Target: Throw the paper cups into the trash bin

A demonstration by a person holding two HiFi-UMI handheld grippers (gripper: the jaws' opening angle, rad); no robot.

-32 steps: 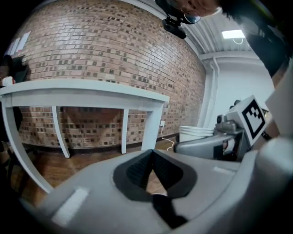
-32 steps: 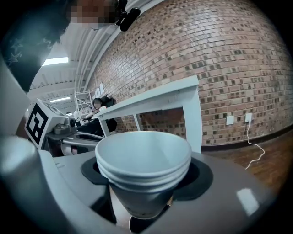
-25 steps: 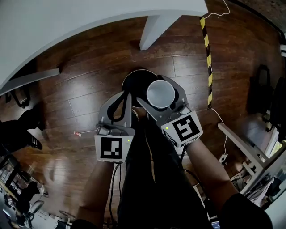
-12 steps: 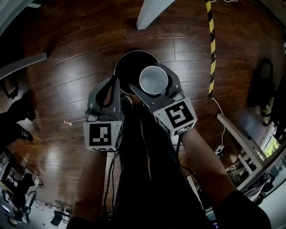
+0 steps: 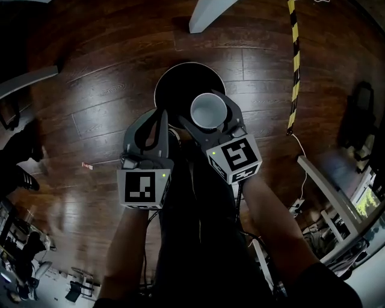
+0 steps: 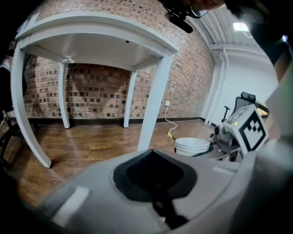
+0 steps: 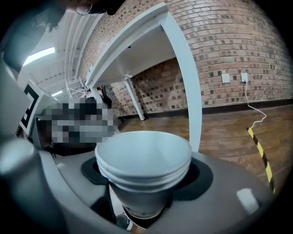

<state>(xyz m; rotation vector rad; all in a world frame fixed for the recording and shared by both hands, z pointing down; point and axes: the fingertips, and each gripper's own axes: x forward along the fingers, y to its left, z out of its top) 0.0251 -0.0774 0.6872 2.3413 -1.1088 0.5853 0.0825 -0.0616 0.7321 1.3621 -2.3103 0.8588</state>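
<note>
A stack of white paper cups (image 5: 209,114) stands upright between the jaws of my right gripper (image 5: 207,108), which is shut on it. The cups hang over the near edge of the round black trash bin (image 5: 180,84) on the wood floor. In the right gripper view the cups (image 7: 144,160) fill the gap between the grey jaws of the right gripper (image 7: 146,183). My left gripper (image 5: 162,114) sits just left of the cups, shut and empty, over the bin's near-left rim. In the left gripper view that gripper (image 6: 155,178) shows its jaws closed, with the cups (image 6: 192,145) off to its right.
A white table leg (image 5: 207,12) stands beyond the bin. A yellow-and-black striped strip (image 5: 293,60) runs along the floor at the right. White frames and clutter (image 5: 328,186) lie at the far right. A small red scrap (image 5: 87,165) lies on the floor at the left.
The view has shifted, so more of the bin shows ahead of both grippers. The cups stay gripped in the right gripper over the bin's near edge. The left gripper stays shut.
</note>
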